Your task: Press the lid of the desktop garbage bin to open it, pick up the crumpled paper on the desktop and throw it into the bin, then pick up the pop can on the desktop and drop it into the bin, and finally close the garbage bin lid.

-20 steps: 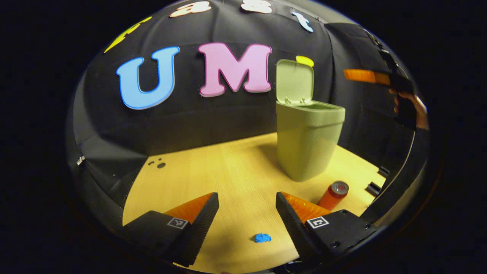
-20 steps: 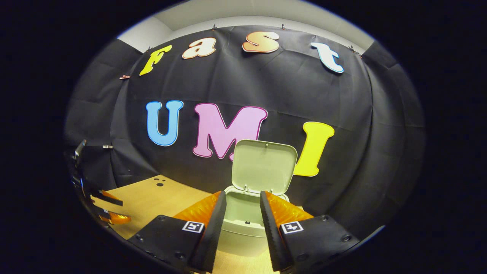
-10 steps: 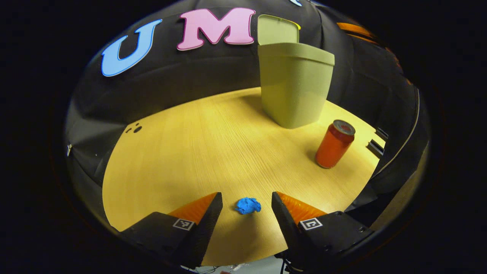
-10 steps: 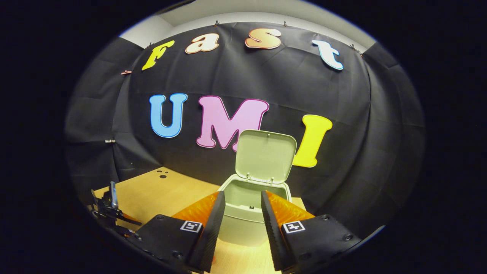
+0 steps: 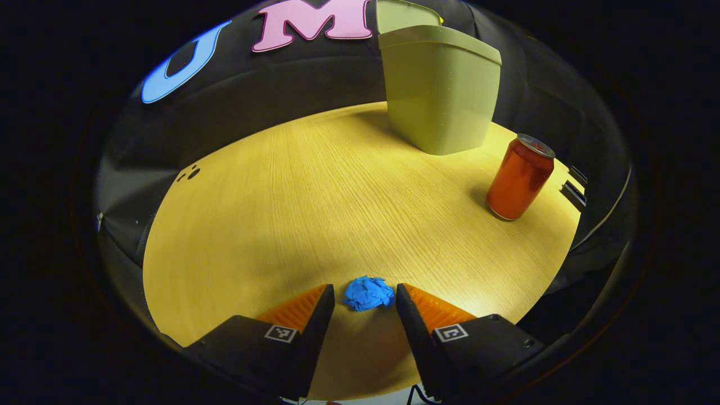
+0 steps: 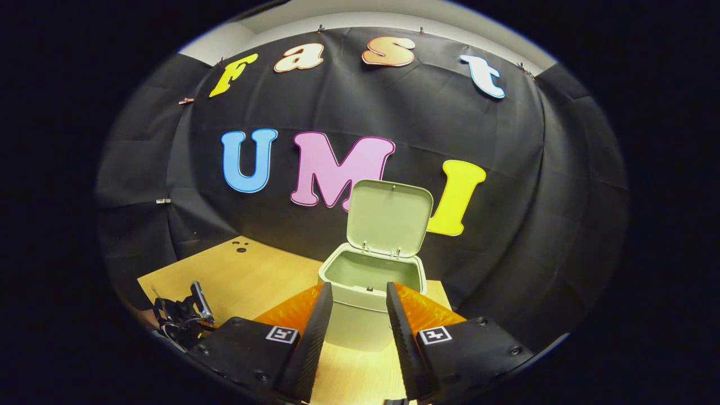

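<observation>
My left gripper: jaws parted, flanking crumpled paper near table's front edge, not pressing. Pop can upright by right edge. My right gripper: parted, empty, before bin, lid raised.

Light wood-grain desktop with a few small dark holes near its far left edge, two black bracket-like pieces at the right edge, black cloth wall behind, pale ceiling strip above the cloth.
</observation>
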`<state>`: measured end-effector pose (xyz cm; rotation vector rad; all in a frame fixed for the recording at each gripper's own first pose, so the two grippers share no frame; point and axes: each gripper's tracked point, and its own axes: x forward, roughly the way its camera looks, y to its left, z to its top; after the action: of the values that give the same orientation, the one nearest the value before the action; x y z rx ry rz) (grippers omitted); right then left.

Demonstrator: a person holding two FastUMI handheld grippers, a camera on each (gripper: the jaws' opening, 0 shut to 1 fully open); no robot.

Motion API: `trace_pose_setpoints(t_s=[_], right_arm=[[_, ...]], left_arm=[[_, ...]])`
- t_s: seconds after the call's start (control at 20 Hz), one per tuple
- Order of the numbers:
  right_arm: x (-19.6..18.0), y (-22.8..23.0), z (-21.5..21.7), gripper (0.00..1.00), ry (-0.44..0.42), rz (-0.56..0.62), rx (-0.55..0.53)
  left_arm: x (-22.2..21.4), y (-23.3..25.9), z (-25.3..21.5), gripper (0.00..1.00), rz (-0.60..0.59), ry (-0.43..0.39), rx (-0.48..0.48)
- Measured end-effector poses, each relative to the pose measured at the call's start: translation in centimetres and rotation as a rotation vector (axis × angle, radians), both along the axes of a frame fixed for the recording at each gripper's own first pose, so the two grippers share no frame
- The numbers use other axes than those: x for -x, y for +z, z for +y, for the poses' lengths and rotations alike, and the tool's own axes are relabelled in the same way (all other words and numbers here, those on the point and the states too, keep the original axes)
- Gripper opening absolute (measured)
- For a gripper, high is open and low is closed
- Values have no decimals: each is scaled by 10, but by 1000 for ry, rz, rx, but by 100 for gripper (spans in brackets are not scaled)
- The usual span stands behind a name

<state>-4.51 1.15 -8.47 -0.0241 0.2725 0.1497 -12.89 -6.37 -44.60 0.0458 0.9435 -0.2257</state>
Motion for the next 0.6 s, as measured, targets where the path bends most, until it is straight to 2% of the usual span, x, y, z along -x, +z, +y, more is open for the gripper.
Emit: trace_pose_setpoints(t_s=[0.05,0.15,0.2,0.25,0.4,0.6], right_arm=[[2,-2,-1,63,-3,10,3],[5,-5,0,63,-5,23,2],[6,-5,0,63,-4,26,0],[7,-6,2,63,-2,27,-2],[8,-7,4,63,1,30,-9],[7,-11,10,64,7,35,-34]], left_arm=[[-2,-1,-1,73,-3,3,6],[-4,-1,-3,60,-2,5,20],[-4,0,-4,43,0,3,24],[-3,0,-4,44,-1,1,24],[-3,8,-1,35,-16,-3,12],[-9,32,6,43,-58,29,20]])
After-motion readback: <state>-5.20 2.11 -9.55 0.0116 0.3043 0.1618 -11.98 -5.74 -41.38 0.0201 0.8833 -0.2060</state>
